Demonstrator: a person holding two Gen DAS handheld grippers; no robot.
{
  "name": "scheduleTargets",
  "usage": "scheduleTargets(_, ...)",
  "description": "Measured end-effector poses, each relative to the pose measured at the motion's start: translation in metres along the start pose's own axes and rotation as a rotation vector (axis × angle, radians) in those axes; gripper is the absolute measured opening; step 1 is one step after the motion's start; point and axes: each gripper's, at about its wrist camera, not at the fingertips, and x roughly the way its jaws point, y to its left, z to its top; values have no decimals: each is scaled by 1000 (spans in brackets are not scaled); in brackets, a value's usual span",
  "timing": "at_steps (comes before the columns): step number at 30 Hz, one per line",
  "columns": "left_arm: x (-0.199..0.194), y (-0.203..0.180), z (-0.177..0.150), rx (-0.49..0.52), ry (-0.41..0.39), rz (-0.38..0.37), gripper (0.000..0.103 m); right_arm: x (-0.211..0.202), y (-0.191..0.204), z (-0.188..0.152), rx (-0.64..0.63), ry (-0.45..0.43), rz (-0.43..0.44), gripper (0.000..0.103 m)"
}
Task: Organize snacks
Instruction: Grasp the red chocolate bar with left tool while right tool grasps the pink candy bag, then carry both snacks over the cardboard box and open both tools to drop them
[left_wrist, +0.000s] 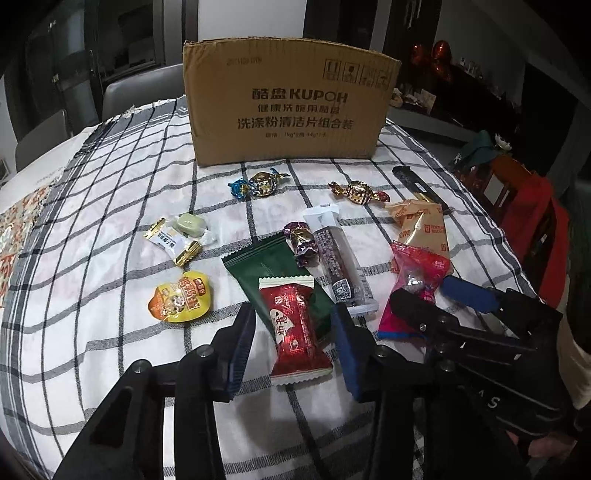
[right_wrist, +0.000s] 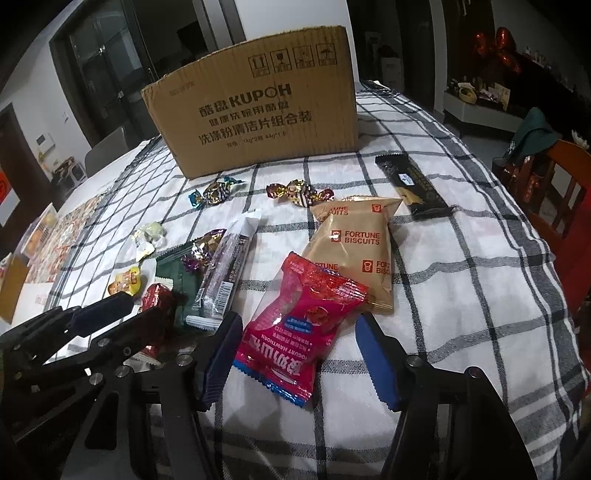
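Observation:
My left gripper (left_wrist: 291, 310) is open and low over the checked cloth, its blue pads on either side of a red wrapped snack (left_wrist: 295, 332) that lies partly on a green packet (left_wrist: 266, 273). A small gap shows at each pad. My right gripper (right_wrist: 299, 318) is also open, straddling a pink yogurt hawthorn packet (right_wrist: 295, 325) that lies flat with room at both pads. The pink packet's far end overlaps a tan Fortune Biscuits bag (right_wrist: 354, 251). A cardboard box (left_wrist: 288, 103) stands upright at the back of the table.
Loose on the cloth are a dark bar with a white end (left_wrist: 340, 258), a yellow jelly cup (left_wrist: 181, 295), a white candy (left_wrist: 173, 240), several foil candies (left_wrist: 262, 182) and a black bar (right_wrist: 413, 188). An orange chair (right_wrist: 561, 177) stands at the right edge.

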Motion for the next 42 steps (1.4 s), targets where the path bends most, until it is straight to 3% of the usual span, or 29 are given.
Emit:
scheduleTargets(10, 5, 1, 1, -7, 1, -14, 22, 2, 5, 0, -43, 0, -2, 52)
scheduleTargets(20, -14, -1, -1, -6, -39, -29, 21, -18, 10, -2, -76, -37, 1, 38)
scheduleTargets(32, -54, -5, 16, 12, -127, -50, 21, -58, 16, 8, -90, -139, 11, 33)
scheduleTargets(42, -79, -7, 49, 33, -222, -57, 21, -89, 21, 40, -97, -259, 47, 31)
